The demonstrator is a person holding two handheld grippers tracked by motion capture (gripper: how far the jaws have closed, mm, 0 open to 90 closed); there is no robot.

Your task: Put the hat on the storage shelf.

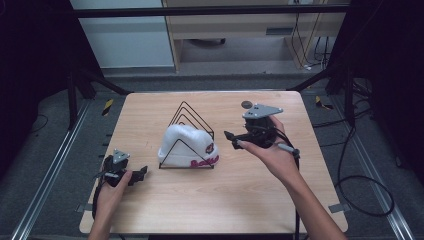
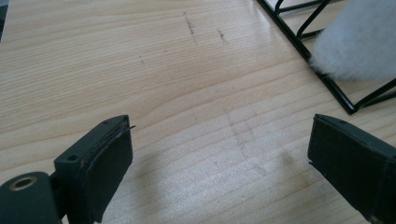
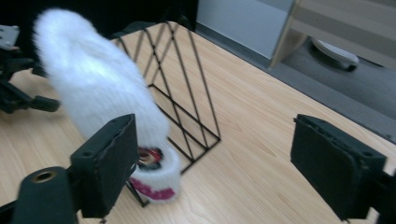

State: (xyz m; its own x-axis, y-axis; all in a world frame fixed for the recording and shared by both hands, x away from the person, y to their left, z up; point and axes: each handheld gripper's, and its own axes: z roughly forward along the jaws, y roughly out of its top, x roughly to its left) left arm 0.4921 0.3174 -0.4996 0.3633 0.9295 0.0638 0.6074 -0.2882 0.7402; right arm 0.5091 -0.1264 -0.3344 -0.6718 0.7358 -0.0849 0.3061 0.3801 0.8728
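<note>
Since the white fluffy knitted beanie with a pink-lettered cuff [image 1: 187, 145] sits slotted into the black wire triangular file rack [image 1: 190, 116] at the middle of the pale wooden table [image 1: 250, 190], it looks light, soft and floppy, likely to sag and snag on the wires. The folded cuff, thicker and firmer, seems the best place to grip. The left gripper [image 1: 141, 173], near left of the rack, has its jaws apart and empty; the right gripper [image 1: 231, 140], just right of the beanie, likewise stands wide, holding nothing.
</note>
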